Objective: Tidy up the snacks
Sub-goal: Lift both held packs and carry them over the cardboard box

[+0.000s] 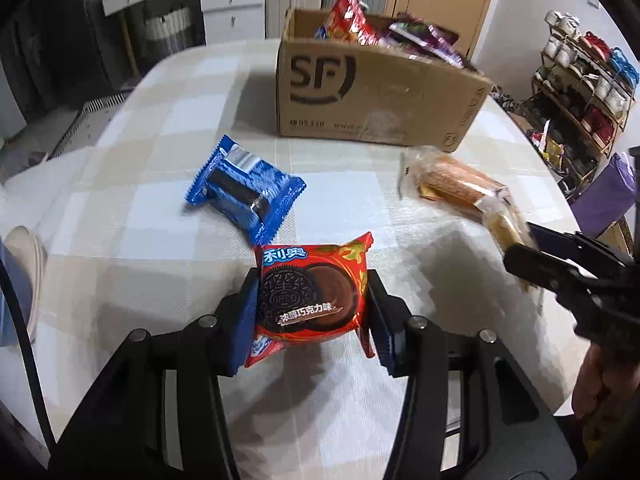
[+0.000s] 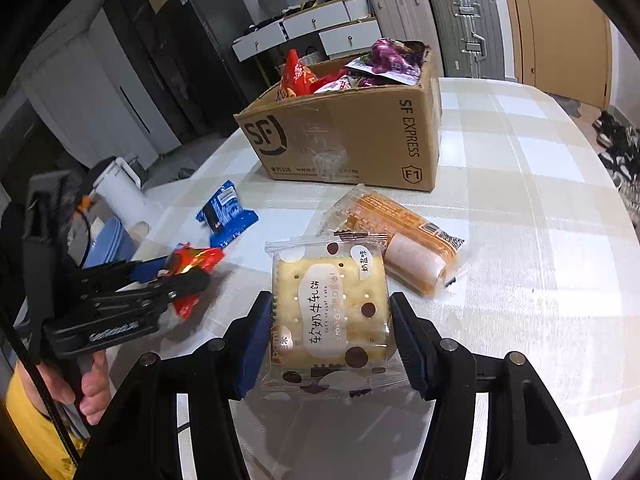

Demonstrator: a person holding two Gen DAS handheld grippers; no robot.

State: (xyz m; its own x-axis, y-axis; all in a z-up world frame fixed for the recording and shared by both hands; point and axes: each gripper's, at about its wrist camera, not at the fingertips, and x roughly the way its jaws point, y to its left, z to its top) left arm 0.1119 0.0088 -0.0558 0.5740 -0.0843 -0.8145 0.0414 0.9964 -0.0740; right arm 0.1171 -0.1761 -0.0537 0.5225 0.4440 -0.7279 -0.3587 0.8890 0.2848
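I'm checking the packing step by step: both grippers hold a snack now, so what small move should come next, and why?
Probably carry the red cookie pack, clamped in the left gripper, up and over toward the open cardboard box. The box already holds snacks, and the right gripper grips the cracker pack, ready to follow.

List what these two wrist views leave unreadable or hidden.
- Cardboard box contents: both views, the walls hide everything below the top packets.
- Cracker packet: left wrist view, motion-blurred.
- Red Oreo packet: right wrist view, left gripper covers most of it.
- Blue packet print: right wrist view, too small.
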